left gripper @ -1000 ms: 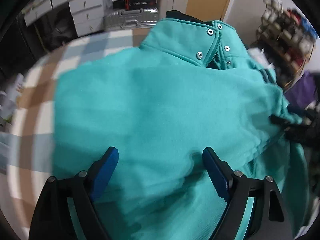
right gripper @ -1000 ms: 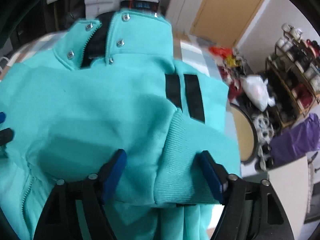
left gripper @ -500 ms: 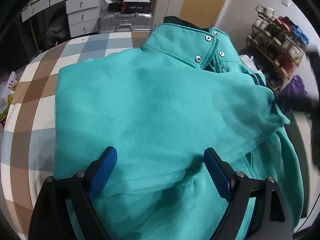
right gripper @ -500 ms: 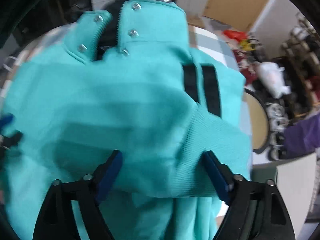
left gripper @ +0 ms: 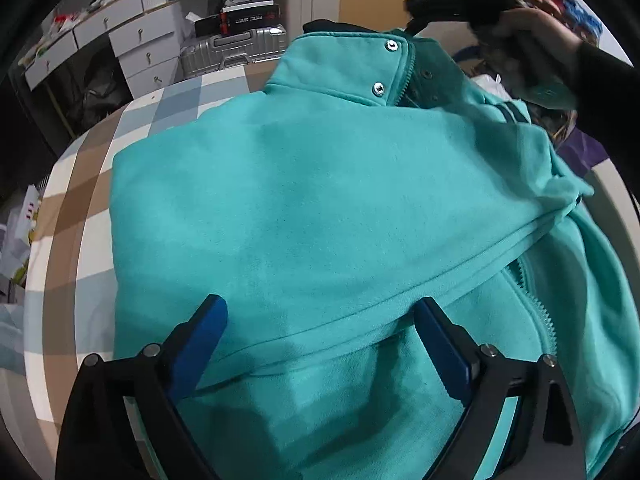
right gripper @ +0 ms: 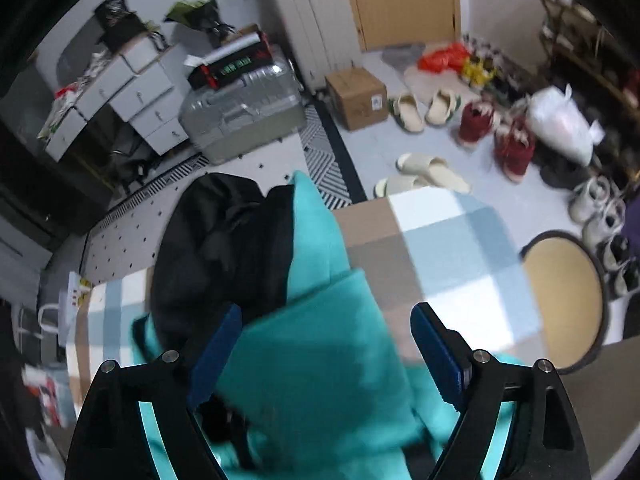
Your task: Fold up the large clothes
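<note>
Right gripper (right gripper: 322,344) moved up to collar end; jaws opening, teal cloth between, not pinched; left gripper (left gripper: 320,332) jaws opening too, over teal jacket (left gripper: 320,208) flat on checked cloth (left gripper: 72,200); next fold: grab collar edge, pull straight, keep smooth.

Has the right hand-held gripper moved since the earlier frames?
Yes. The right hand-held gripper has swung up the teal jacket, from the striped sleeve cuff to the collar end near the silver suitcase; its jaws are opening.

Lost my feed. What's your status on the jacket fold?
Left gripper and right gripper opening, gripping nothing. Teal jacket flat on checkered table. Black garment touches collar.
</note>
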`<state>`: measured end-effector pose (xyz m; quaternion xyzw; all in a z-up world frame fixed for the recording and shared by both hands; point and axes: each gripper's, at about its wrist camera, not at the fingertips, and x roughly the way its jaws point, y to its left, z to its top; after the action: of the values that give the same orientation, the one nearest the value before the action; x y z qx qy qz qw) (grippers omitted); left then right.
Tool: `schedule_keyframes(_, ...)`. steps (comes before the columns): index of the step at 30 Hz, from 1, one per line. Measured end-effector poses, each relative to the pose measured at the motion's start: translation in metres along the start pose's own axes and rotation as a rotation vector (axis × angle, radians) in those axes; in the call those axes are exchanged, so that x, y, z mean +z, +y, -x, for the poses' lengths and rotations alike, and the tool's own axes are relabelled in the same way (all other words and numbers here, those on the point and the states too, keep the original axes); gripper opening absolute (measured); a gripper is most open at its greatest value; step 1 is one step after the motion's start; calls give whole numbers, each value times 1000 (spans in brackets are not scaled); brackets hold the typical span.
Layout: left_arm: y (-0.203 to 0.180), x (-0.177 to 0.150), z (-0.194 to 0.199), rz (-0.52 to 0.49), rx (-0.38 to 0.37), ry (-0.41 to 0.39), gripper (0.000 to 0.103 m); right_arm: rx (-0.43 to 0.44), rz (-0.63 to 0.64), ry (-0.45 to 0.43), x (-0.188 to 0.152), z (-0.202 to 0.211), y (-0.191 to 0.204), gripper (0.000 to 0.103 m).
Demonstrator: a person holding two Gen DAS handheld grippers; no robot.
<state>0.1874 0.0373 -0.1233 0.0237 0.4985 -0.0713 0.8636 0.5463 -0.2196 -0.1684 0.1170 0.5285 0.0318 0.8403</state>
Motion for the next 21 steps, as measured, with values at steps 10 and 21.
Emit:
schedule_keyframes(10,5,1,2,69,-14,-1,92,-66,534,-223,-114,73,50,14)
schedule_keyframes(21,3,-1,3,90,-3,-2,92,233,519,-144,-280,152,25,21)
